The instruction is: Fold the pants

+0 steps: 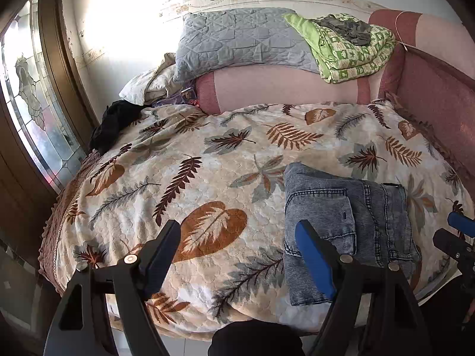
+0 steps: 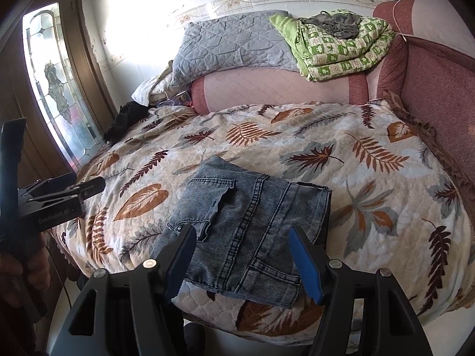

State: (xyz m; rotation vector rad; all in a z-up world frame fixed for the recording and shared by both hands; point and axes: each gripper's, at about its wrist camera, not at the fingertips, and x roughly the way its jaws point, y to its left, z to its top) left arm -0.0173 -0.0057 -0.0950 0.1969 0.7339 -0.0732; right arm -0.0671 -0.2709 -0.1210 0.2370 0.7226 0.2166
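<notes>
A pair of faded blue jeans (image 1: 347, 225) (image 2: 252, 222) lies folded into a compact rectangle, back pocket up, near the front edge of the bed. My left gripper (image 1: 237, 228) hovers open above the leaf-print blanket, just left of the jeans, with nothing between its fingers. My right gripper (image 2: 242, 234) hangs open above the near end of the jeans; its pads are apart from the cloth. In the right wrist view the left gripper (image 2: 89, 187) shows at the left edge, held by a hand. The right gripper's blue pad (image 1: 461, 224) peeks in at the far right of the left wrist view.
A cream blanket with brown and grey leaves (image 1: 207, 163) (image 2: 341, 154) covers the bed. At the back lie a grey quilted pillow (image 1: 237, 38), a green patterned quilt (image 1: 350, 50) and a pink headboard (image 1: 439, 95). Dark clothing (image 1: 115, 124) sits at the left by a glass door (image 1: 32, 103).
</notes>
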